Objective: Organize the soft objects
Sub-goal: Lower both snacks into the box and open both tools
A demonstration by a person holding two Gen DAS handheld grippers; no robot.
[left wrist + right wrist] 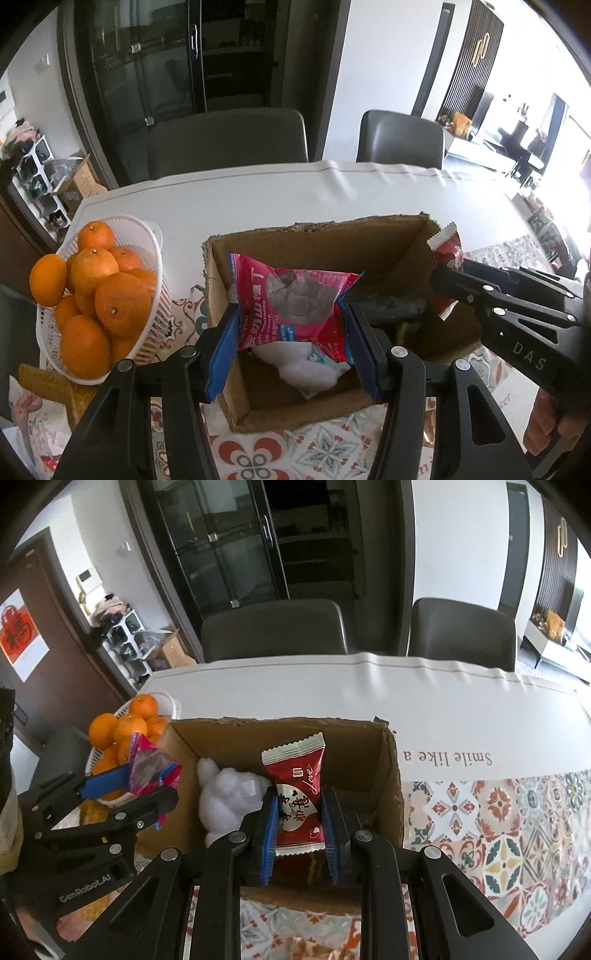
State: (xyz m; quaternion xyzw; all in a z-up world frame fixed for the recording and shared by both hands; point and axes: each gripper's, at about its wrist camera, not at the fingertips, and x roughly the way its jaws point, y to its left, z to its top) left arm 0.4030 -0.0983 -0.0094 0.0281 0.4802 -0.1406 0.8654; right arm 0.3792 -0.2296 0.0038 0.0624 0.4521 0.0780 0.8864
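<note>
My left gripper (pixel 291 325) is shut on a pink snack packet (pixel 291 299), held over the open cardboard box (pixel 317 236). From the right wrist view that same packet (pixel 151 771) hangs at the box's left wall (pixel 177 746), in the left gripper (pixel 136 786). My right gripper (pixel 299 812) is shut on a red candy packet (pixel 297 786) above the box's middle. In the left wrist view the red packet (pixel 447 254) shows at the box's right side. A white fluffy toy (pixel 229 794) lies on the box floor, also seen as the white toy (pixel 306 365) under the pink packet.
A white basket of oranges (pixel 99 299) stands left of the box, with a yellow sponge (pixel 55 387) in front of it. Something dark green (pixel 391 308) lies in the box. Two grey chairs (pixel 229 140) stand behind the table. Patterned cloth (pixel 498 830) covers the table's right.
</note>
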